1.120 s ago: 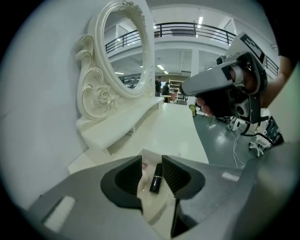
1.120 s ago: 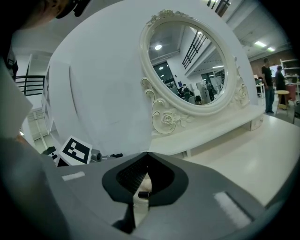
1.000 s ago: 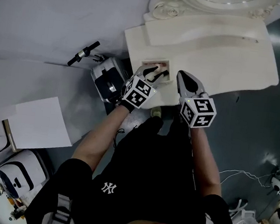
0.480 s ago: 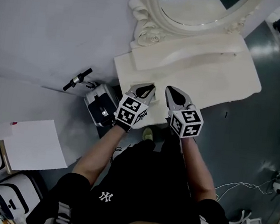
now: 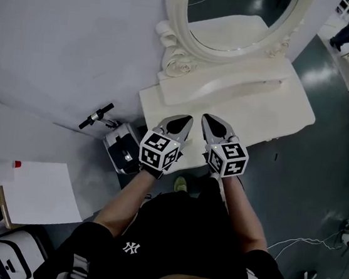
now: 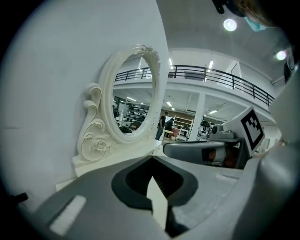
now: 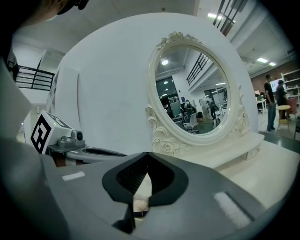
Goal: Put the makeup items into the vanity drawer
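White vanity [image 5: 273, 110] front under both grippers [image 5: 181, 123] [image 5: 209, 123]

One white vanity table [image 5: 273, 110] carries one oval mirror [image 5: 240, 17] along its back edge. Two grippers hang over its front edge, the left gripper [image 5: 185, 118] and the right gripper [image 5: 206, 117], each bearing one marker cube [image 5: 158, 151]. The floor holds three black-and-white cases [image 5: 122, 151], one white sheet [image 5: 35, 191] and one black-handled tool [image 5: 95, 116].

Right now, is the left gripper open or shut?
Shut. The left gripper shows its jaw tips touching in its own view, nothing held between them.
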Motion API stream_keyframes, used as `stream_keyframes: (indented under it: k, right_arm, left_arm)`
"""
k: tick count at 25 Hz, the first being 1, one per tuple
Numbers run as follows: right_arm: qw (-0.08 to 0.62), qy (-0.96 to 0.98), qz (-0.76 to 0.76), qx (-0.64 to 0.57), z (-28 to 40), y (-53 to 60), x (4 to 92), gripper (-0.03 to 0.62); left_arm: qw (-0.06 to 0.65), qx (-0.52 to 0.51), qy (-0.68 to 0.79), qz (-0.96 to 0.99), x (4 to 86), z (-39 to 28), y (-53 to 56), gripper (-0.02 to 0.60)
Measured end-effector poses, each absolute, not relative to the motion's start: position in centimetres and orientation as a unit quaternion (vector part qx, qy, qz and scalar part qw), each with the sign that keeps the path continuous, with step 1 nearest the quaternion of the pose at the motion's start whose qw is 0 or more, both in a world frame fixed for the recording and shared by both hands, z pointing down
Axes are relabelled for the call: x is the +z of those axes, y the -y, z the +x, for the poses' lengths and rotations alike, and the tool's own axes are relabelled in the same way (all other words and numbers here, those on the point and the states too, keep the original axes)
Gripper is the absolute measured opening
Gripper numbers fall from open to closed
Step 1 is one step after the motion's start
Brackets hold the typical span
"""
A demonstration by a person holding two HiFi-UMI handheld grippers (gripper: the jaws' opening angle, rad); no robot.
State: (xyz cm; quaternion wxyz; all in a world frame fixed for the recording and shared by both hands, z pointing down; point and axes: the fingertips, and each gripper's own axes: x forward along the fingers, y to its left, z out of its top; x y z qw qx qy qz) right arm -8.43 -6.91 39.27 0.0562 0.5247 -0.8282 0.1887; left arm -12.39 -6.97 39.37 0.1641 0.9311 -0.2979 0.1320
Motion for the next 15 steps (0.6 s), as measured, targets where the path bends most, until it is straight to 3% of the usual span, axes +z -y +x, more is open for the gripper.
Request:
stream_keyframes:
  k: [15]
  right_arm:
    - [0.044, 0.828, 0.540, 0.146, -7.1, 7.7, 34.8, 0.023]
  left_arm:
    - [0.160, 0.076, 0.313, 0.933, 34.4, -12.6, 7.2, 0.000]
